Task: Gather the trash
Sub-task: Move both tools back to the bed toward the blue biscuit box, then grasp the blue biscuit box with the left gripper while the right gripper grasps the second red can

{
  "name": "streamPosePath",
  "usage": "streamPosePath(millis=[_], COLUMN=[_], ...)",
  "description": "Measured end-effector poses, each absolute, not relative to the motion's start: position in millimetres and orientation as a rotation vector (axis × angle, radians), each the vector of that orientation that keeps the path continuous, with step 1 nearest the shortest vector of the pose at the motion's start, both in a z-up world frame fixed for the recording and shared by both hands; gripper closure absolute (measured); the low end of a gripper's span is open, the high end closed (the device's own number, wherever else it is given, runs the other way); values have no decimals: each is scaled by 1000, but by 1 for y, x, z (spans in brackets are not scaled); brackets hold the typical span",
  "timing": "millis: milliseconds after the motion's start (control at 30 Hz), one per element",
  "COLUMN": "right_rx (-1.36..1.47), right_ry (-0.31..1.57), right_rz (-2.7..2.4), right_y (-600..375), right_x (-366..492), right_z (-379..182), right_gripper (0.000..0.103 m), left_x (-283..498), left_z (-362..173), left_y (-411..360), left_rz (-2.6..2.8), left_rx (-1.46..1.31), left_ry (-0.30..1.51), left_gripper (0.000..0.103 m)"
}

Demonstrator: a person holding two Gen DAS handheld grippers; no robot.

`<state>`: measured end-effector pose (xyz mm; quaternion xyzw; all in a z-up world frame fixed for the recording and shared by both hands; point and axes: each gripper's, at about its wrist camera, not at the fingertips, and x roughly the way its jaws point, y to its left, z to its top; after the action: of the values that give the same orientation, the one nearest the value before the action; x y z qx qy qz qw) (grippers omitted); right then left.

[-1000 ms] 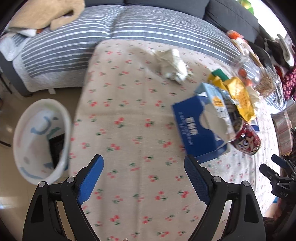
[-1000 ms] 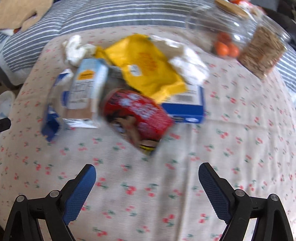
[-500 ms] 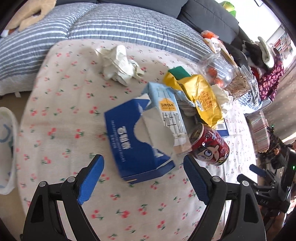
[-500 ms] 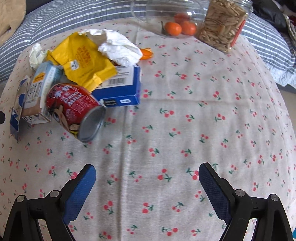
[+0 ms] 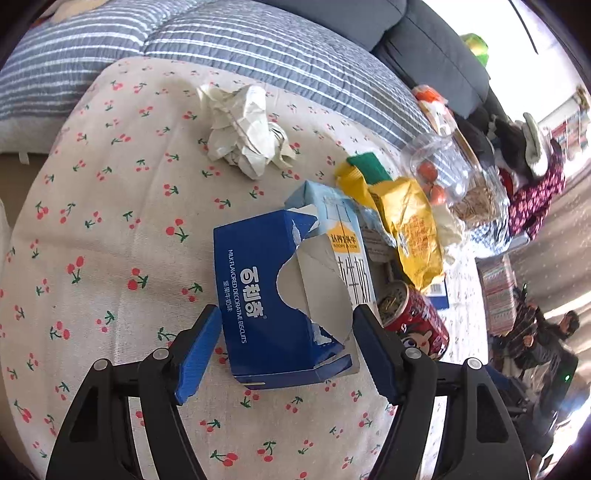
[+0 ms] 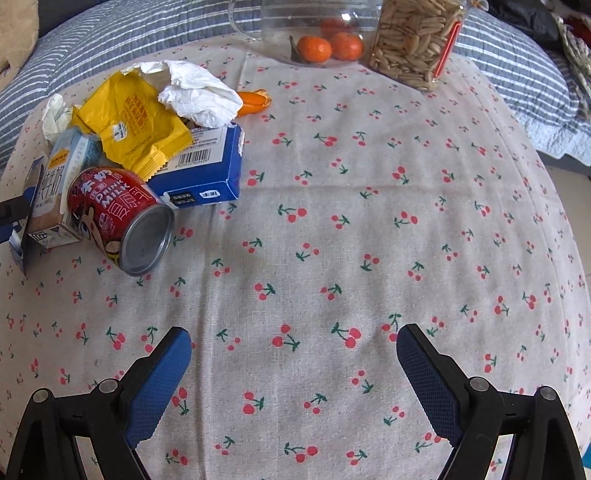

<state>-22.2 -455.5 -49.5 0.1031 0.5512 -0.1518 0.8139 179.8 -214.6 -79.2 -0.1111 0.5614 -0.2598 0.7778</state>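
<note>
Two blue boxes (image 6: 201, 173) (image 5: 266, 295), one red can (image 6: 114, 214), one milk carton (image 6: 55, 184), one yellow wrapper (image 6: 129, 122), two jars (image 6: 306, 29) (image 6: 413, 40).

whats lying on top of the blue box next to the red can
A yellow wrapper lies across the blue box, with a crumpled white tissue on top of that. The box face under them is covered.
</note>
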Motion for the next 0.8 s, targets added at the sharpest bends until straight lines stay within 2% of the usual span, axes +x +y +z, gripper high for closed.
streamPosePath(millis=[200, 233, 800], right_rx=[222, 221, 213], right_ry=[1181, 1181, 1185], right_rz=[-322, -320, -308], right_y=[-454, -453, -442], right_x=[-20, -20, -7], right_z=[-50, -50, -49], right_gripper=[10, 10, 10], left_x=[179, 178, 164], left_z=[-80, -79, -58], left_y=[-214, -213, -192], left_rz=[-562, -547, -551], left_rx=[-225, -208, -83], left_ry=[1209, 1204, 1163], left_gripper=[34, 53, 54])
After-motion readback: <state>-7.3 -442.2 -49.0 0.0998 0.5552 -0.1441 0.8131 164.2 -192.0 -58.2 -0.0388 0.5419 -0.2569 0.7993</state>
